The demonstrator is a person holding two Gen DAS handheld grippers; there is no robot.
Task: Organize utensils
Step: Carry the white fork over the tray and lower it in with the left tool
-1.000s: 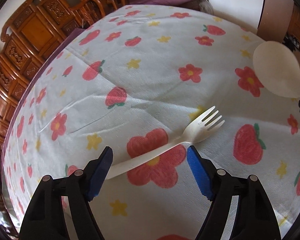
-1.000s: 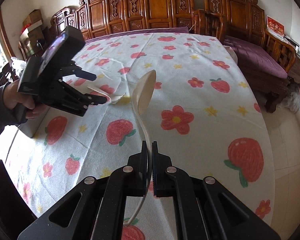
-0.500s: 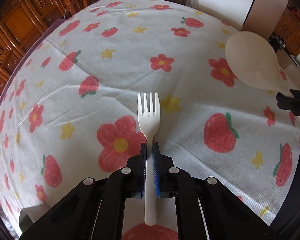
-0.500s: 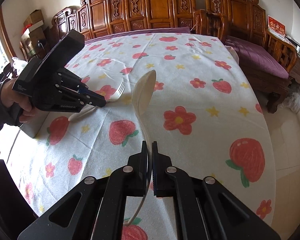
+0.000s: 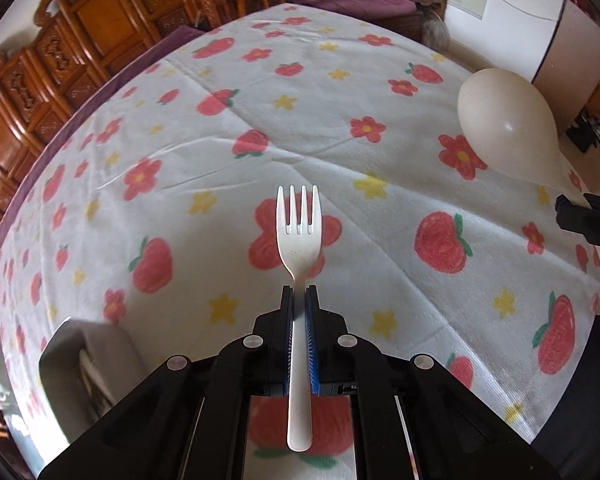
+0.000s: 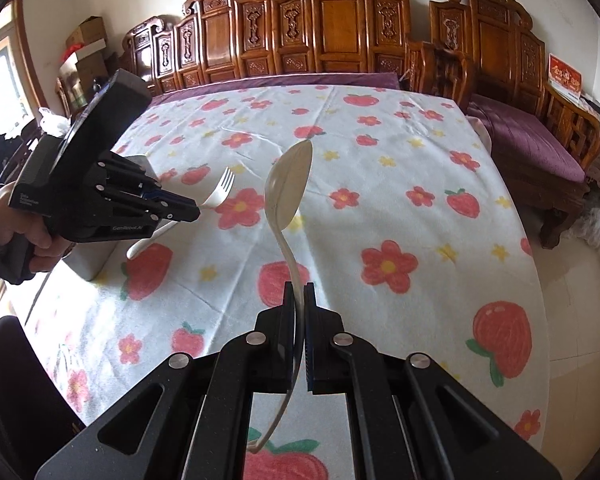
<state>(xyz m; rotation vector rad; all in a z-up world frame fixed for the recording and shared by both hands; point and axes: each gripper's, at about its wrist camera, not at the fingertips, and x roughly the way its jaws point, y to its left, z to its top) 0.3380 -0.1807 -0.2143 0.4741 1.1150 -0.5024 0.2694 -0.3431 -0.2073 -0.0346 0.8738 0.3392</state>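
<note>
The left gripper [image 5: 299,294] has its jaws clamped on the handle of a white plastic fork [image 5: 299,240], which points straight ahead with its tines up and clear of the table [image 5: 340,92], the end of the handle sticking out behind the blue pads; from the right wrist view the same gripper [image 6: 196,210] shows at the left, held in a person's hand [image 6: 32,240], with the fork [image 6: 220,192] raised over the floral cloth. The right gripper [image 6: 299,292] has its jaws pressed together on the thin curved handle of a cream spoon [image 6: 288,188], whose bowl stands tilted on edge above the table [image 6: 420,152]; in the left wrist view the spoon's bowl [image 5: 508,124] shows large at the upper right, beside the right gripper [image 5: 560,204]. A grey box-like container [image 5: 88,356] sits on the table near the left gripper, partly hidden behind it. Carved wooden benches [image 6: 320,28] with purple cushions line the far side of the room
</note>
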